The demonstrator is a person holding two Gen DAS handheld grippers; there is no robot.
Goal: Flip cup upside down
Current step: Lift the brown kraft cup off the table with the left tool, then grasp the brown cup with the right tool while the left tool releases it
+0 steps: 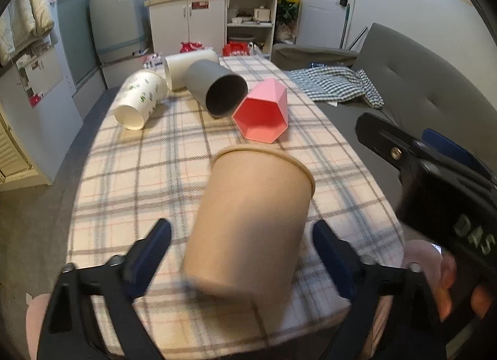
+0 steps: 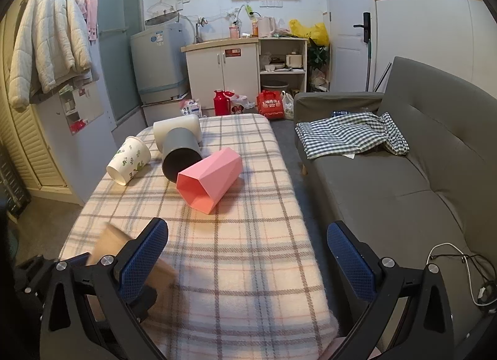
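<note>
A brown paper cup [image 1: 251, 223] lies tilted on the plaid table between my left gripper's fingers, rim pointing away, blurred. My left gripper [image 1: 242, 254] is open, its blue pads on either side of the cup with gaps showing. In the right wrist view the brown cup [image 2: 108, 245] shows partly behind my right gripper's left finger. My right gripper [image 2: 248, 254] is open and empty above the table's near end. It also shows in the left wrist view [image 1: 435, 180] at the right.
Further along the plaid table [image 2: 248, 204] lie a pink hexagonal cup [image 2: 209, 177], a grey cup [image 2: 180, 155], a white cup [image 2: 177, 128] and a flower-printed paper cup [image 2: 129, 161], all on their sides. A grey sofa [image 2: 403, 180] stands to the right.
</note>
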